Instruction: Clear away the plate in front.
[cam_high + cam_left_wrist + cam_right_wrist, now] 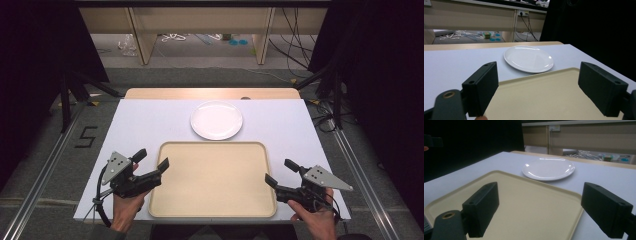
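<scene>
Now: left gripper (151, 161) jaws apart | right gripper (281, 172) likewise | flanking tray (212, 210)

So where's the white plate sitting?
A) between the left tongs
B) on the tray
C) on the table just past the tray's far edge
C: the plate lies on the table beyond the empty tray, apart from both tongs.
</scene>
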`<state>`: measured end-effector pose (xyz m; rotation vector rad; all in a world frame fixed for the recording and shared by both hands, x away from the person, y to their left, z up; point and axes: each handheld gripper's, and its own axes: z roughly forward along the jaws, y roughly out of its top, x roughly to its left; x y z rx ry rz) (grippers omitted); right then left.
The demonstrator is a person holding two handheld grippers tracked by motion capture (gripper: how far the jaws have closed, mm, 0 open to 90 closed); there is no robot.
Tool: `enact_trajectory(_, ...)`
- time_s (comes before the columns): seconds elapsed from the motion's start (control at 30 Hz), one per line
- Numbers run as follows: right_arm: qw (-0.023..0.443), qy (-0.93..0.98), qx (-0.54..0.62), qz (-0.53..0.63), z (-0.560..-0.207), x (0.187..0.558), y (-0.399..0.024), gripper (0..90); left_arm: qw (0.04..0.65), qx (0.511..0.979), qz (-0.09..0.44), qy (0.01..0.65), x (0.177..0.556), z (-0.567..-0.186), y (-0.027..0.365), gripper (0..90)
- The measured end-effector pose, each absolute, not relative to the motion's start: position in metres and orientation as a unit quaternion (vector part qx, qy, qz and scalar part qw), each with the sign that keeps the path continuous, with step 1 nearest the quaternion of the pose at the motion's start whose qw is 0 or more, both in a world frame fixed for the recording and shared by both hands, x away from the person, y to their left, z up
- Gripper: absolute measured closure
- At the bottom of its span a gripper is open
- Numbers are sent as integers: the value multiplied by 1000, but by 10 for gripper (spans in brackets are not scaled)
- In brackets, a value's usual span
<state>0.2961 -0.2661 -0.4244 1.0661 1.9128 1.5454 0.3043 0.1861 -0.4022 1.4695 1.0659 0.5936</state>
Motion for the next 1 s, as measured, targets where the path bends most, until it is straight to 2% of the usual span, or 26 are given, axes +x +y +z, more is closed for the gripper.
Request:
enact_trajectory(0.63, 238, 694, 393, 554, -425, 295, -271, 157, 561, 636, 235, 475, 314, -404, 178, 157)
enact_trajectory(1.0, 241, 686, 393, 563, -426, 298, -272, 157, 555, 647, 227, 470, 340, -398, 163, 157)
